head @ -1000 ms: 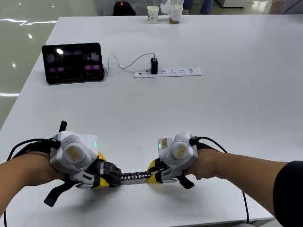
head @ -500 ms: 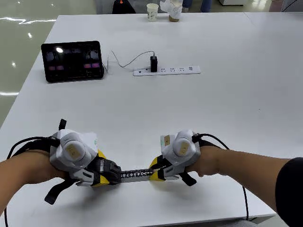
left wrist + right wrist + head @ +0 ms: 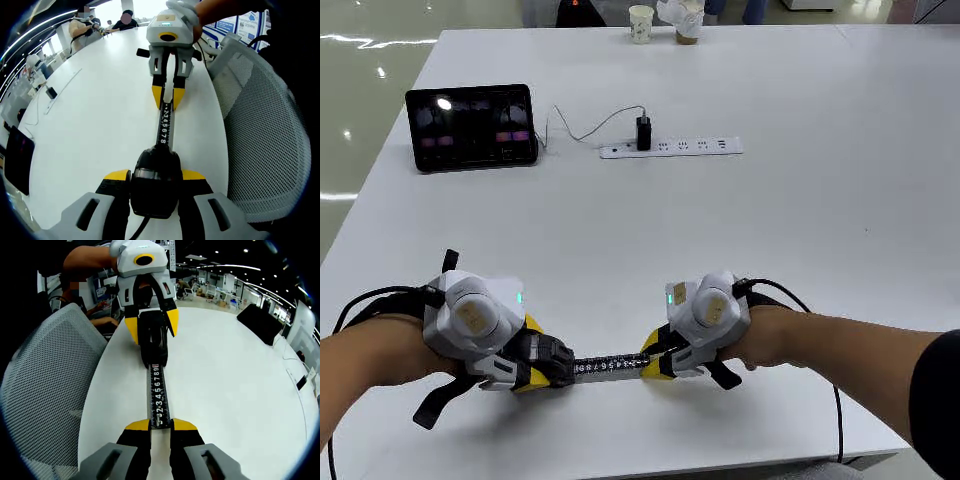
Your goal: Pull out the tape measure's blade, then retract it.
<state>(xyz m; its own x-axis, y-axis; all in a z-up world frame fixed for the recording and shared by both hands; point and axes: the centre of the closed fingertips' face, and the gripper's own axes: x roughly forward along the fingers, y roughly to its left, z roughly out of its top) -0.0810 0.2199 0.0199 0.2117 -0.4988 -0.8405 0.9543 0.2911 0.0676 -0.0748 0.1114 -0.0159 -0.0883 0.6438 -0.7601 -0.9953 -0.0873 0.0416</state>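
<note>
Tape measure at the near edge of a white table point(image 3: 790, 200). The left gripper point(image 3: 156, 176) is clamped on the black tape measure point(image 3: 155, 192), one jaw against each side of its case. The right gripper point(image 3: 160, 425) is closed on the free end of the blade point(image 3: 157, 390). The blade runs straight between the two grippers, pulled out a short way, with its numbers facing up.

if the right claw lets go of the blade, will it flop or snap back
Probably no flop: the short blade spans straight, without sag, from case to right claw. Released, it likely snaps back toward the case, as such tapes usually do. The case looks firmly clamped in the left claw, so it should stay put.
</note>
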